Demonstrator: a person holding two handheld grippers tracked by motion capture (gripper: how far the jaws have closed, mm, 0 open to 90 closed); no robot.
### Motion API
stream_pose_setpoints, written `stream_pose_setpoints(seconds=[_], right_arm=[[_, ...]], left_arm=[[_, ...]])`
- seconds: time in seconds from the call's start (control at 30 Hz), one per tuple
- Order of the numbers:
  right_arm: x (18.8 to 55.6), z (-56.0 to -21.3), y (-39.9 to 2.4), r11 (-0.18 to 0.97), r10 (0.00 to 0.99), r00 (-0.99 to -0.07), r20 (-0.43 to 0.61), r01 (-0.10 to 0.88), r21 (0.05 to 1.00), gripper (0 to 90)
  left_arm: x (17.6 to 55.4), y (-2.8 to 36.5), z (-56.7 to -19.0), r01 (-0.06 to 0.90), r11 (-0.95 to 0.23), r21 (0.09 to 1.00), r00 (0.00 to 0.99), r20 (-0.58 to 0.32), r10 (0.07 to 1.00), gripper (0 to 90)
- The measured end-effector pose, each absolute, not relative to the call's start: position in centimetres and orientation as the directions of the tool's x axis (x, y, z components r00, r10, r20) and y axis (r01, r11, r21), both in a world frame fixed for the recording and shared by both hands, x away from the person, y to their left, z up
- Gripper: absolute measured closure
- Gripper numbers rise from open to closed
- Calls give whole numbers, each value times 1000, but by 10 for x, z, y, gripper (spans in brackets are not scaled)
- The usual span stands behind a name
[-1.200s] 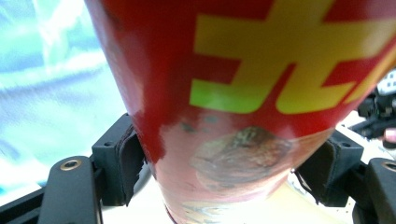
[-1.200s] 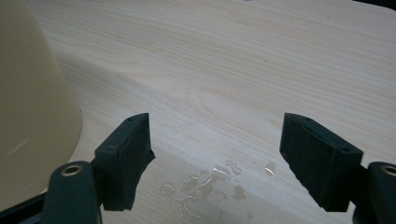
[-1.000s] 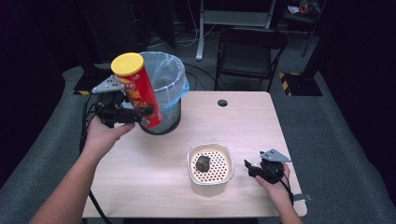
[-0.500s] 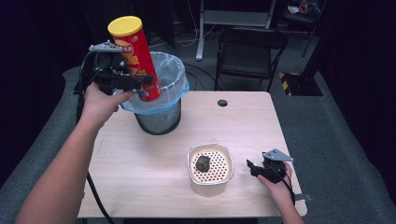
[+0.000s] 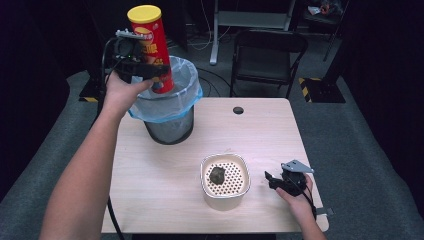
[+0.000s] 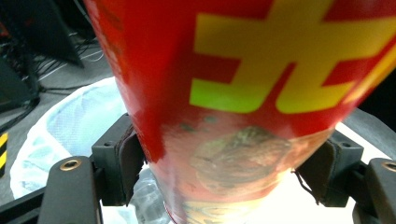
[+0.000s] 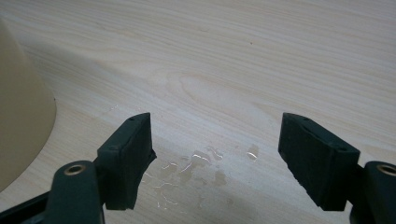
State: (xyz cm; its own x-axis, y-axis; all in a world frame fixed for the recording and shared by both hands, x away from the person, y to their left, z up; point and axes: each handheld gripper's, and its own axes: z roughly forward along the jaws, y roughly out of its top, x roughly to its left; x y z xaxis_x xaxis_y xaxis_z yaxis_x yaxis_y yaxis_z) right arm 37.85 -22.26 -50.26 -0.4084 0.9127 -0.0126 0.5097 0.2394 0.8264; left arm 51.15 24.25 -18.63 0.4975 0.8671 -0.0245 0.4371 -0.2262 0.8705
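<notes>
Two black two-jaw grippers: left gripper [image 5: 150, 72], right gripper [image 5: 272, 180]; grey three-cornered top plates, brass-ringed screw holes, trailing black cables; bare forearms.

Wooden table [image 5: 165, 170] with bin [image 5: 170, 125], bowl [image 5: 225, 197]

Bin [image 5: 167, 127] at table [image 5: 150, 200] far-left corner, crisp can [image 5: 151, 47] above its rim; colander bowl [image 5: 225, 199] near front edge, lump [image 5: 217, 174] inside.

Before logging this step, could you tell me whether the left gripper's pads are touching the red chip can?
Touching. In the left gripper view, both pads press against the red chip can, with no gap at either side.
</notes>
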Motion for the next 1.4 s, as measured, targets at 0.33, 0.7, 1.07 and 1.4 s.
stream_pose_setpoints(seconds=[0.33, 0.7, 1.07, 1.4], right_arm=[[379, -503, -222, 260, 905, -424, -30, 496, 828, 274], [379, -504, -221, 261, 902, -432, -22, 504, 823, 274], [380, -506, -219, 276, 894, -447, -25, 506, 817, 274], [381, -506, -221, 271, 895, -447, -18, 510, 816, 274]], left_arm=[[540, 249, -206, 462, -139, 876, 376, -51, 925, 242], [555, 261, -235, 507, -113, 855, 283, -41, 958, 242], [574, 270, -248, 552, -86, 829, 274, -83, 958, 241], [580, 267, -250, 591, -94, 801, 274, -90, 958, 139]])
